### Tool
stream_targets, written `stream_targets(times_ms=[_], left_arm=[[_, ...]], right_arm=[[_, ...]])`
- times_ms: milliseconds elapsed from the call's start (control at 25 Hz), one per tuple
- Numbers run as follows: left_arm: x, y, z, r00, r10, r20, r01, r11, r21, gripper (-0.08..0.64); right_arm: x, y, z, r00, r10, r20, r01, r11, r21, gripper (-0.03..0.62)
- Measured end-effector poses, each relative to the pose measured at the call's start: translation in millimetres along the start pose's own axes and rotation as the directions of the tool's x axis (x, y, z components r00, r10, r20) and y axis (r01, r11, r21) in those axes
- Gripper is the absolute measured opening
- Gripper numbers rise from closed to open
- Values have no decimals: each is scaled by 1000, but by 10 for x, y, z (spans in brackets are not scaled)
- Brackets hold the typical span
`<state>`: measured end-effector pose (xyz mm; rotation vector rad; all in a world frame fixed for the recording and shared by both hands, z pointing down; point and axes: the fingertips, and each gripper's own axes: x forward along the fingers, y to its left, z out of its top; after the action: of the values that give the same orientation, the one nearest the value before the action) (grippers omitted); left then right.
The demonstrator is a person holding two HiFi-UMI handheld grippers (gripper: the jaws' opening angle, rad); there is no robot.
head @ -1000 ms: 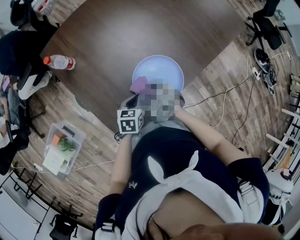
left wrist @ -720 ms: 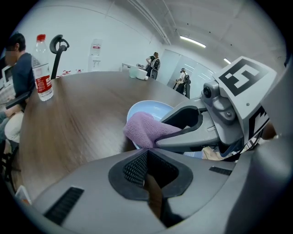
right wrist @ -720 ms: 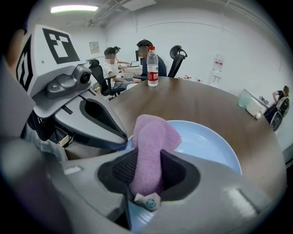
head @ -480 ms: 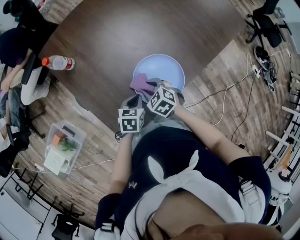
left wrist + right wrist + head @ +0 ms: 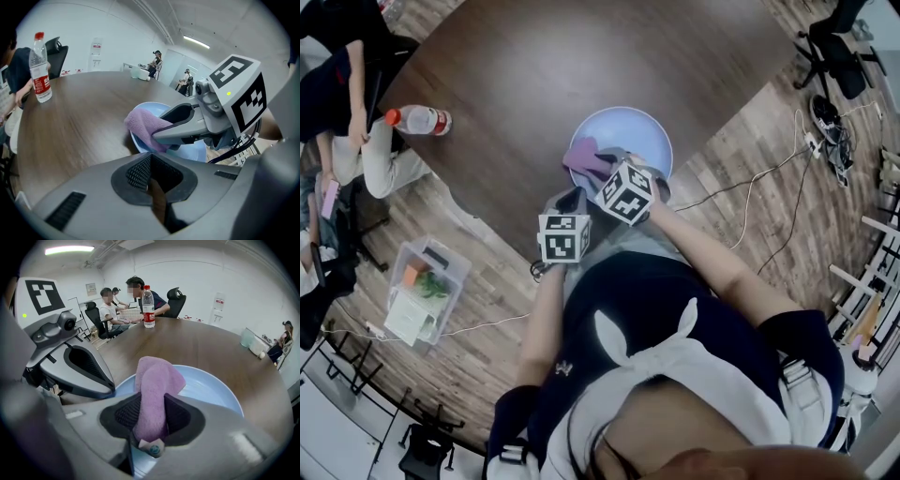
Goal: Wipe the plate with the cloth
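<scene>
The light blue round plate sits near the edge of the dark brown wooden desk. It's got the fuzzy purple cloth in it, bunched up on the plate's near-left side. The right hand-held gripper is pinching that cloth between its pads, and the cloth's free end flops forward over the plate. The left hand-held gripper hangs just short of the plate, jaws pretty much pressed together with nothing in them. Well left of the plate, a clear plastic bottle with a red cap and red label stands upright on the desk. Further from the plate, down on the wood floor, a clear plastic box holds papers plus something orange and something green.
</scene>
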<state>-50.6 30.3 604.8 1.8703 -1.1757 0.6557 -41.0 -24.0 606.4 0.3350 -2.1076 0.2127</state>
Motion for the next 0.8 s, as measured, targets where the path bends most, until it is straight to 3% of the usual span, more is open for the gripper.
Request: stream_targets(times_ms=[800], left_arm=[[8,30,-36,1000,-9,-7,9,1000,-9,6]], right_arm=[[68,-269,-2,1000,-26,-1,26,996,83,137]])
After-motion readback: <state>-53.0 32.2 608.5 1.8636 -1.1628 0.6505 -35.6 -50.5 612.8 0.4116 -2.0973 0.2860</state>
